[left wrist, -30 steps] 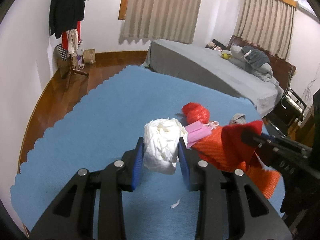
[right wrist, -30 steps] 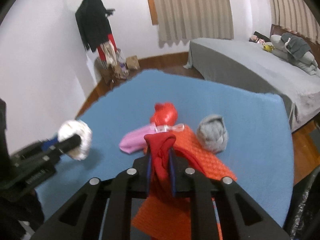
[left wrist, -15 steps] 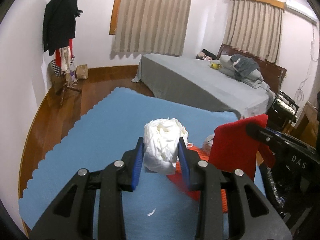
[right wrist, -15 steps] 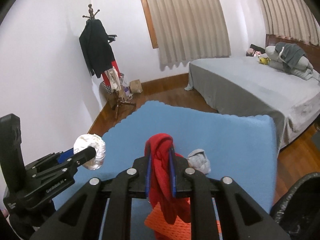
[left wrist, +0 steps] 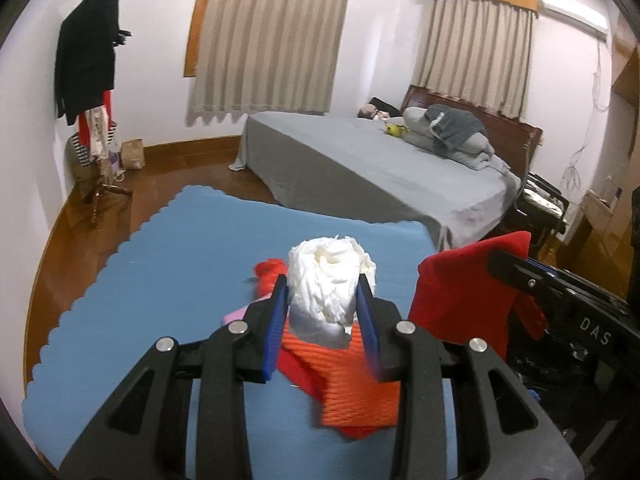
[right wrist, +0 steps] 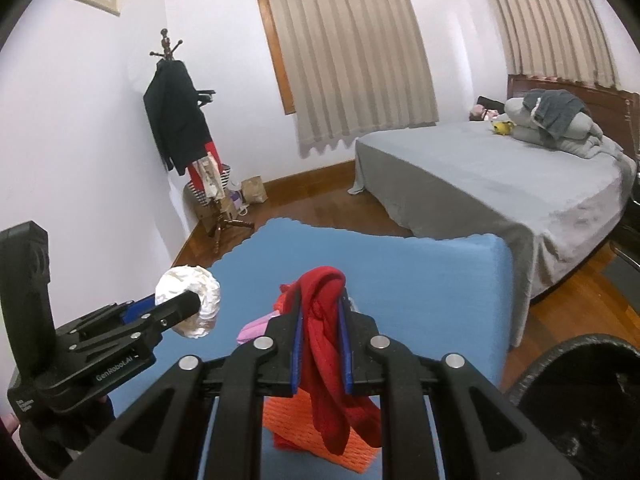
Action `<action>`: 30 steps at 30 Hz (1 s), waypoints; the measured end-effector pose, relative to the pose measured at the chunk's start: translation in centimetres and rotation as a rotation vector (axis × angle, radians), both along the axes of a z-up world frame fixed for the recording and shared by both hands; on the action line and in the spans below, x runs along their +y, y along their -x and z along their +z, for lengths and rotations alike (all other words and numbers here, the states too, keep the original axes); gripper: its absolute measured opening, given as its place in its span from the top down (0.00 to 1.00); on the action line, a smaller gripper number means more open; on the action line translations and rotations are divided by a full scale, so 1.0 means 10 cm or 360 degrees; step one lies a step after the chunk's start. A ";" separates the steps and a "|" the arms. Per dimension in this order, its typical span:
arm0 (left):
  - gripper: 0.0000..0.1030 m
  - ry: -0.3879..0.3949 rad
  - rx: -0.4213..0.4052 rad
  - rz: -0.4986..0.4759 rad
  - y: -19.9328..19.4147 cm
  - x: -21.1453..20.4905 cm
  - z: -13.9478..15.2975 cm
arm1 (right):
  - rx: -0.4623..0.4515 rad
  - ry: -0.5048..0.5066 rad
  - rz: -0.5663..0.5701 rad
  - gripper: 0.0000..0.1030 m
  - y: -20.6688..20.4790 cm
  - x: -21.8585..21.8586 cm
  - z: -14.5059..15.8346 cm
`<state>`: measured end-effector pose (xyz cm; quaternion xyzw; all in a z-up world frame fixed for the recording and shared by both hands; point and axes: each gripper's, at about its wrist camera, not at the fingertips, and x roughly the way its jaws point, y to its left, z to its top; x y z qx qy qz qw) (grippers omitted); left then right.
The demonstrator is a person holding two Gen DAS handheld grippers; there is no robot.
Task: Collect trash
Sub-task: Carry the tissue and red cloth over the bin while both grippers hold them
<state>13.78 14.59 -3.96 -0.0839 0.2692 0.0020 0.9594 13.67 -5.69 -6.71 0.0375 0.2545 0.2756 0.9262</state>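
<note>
We are seeing grey bed (right wrist: 500,184) filling far side of room. Blue mat (left wrist: 160,280) is lying on wood floor in front of it. Black bin-bag rim (right wrist: 580,396) is showing at right edge. Our right gripper (right wrist: 320,320) is clenching red cloth (right wrist: 324,344), orange mesh (right wrist: 296,432) hanging below. Our left gripper (left wrist: 322,300) is grasping white crumpled wad (left wrist: 328,284), lifted above mat. Pink scrap (right wrist: 254,326) is lying on mat.
</note>
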 end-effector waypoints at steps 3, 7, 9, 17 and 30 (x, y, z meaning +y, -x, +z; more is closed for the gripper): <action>0.69 -0.0003 -0.0001 -0.0044 -0.02 -0.14 -0.01 | 0.0002 0.0000 -0.0044 0.86 0.01 -0.13 0.01; 0.69 0.0005 0.0003 -0.0115 -0.06 -0.38 -0.03 | 0.0003 0.0009 -0.0127 0.86 0.04 -0.40 0.01; 0.69 0.0008 0.0004 -0.0151 -0.08 -0.48 -0.04 | 0.0004 0.0012 -0.0159 0.86 0.04 -0.52 0.01; 0.69 0.0009 -0.0007 -0.0326 -0.15 -0.99 -0.07 | 0.0011 0.0035 -0.0313 0.86 0.12 -1.05 -0.01; 0.69 0.0006 -0.0021 -0.0607 -0.21 -1.88 -0.16 | 0.0030 0.0064 -0.0564 0.86 0.22 -1.89 -0.10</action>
